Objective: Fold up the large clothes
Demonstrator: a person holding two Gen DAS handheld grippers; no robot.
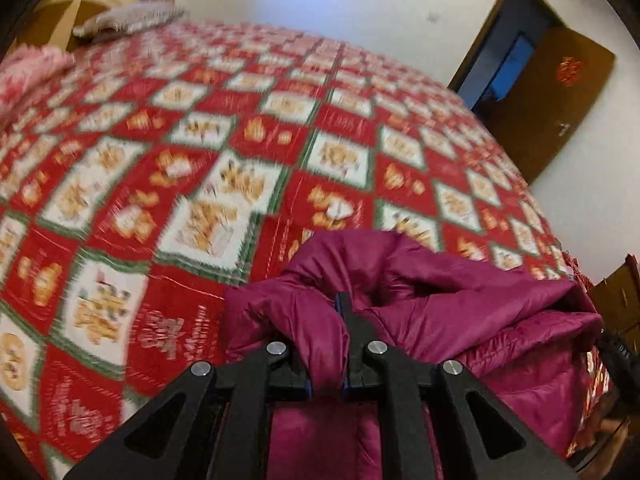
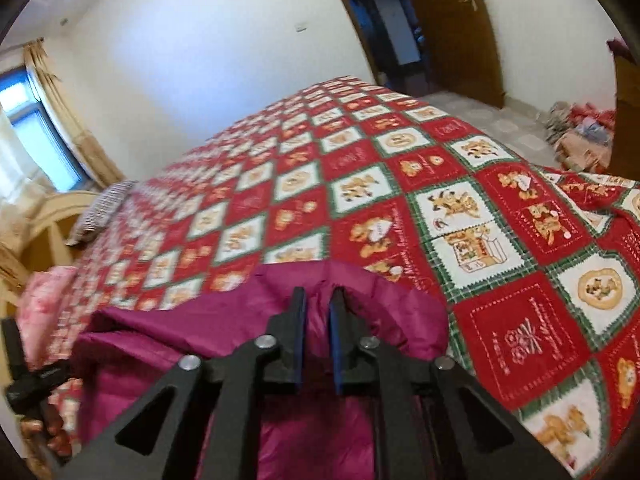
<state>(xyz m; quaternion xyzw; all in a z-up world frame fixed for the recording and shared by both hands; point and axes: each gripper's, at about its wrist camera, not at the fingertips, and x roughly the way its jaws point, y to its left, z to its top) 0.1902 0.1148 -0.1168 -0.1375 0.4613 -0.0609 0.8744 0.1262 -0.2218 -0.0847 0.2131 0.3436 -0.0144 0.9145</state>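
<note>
A magenta puffy jacket (image 1: 480,320) lies bunched on the near edge of a bed with a red, white and green patchwork quilt (image 1: 200,160). My left gripper (image 1: 328,320) is shut on a thick fold of it, and the fabric bulges up between and over the fingers, hiding the left one. In the right wrist view the jacket (image 2: 180,320) spreads under my right gripper (image 2: 318,292). Its jaws stand a narrow gap apart, with the blue pad (image 2: 335,344) bare and jacket fabric showing in the gap. The quilt (image 2: 400,184) stretches away ahead.
A striped pillow (image 2: 100,212) and a pink cloth (image 2: 44,300) lie by the cream headboard (image 2: 48,224) and the window (image 2: 32,120). A brown door (image 1: 548,100) stands open beyond the bed. Bundles (image 2: 580,136) sit on the floor at the right.
</note>
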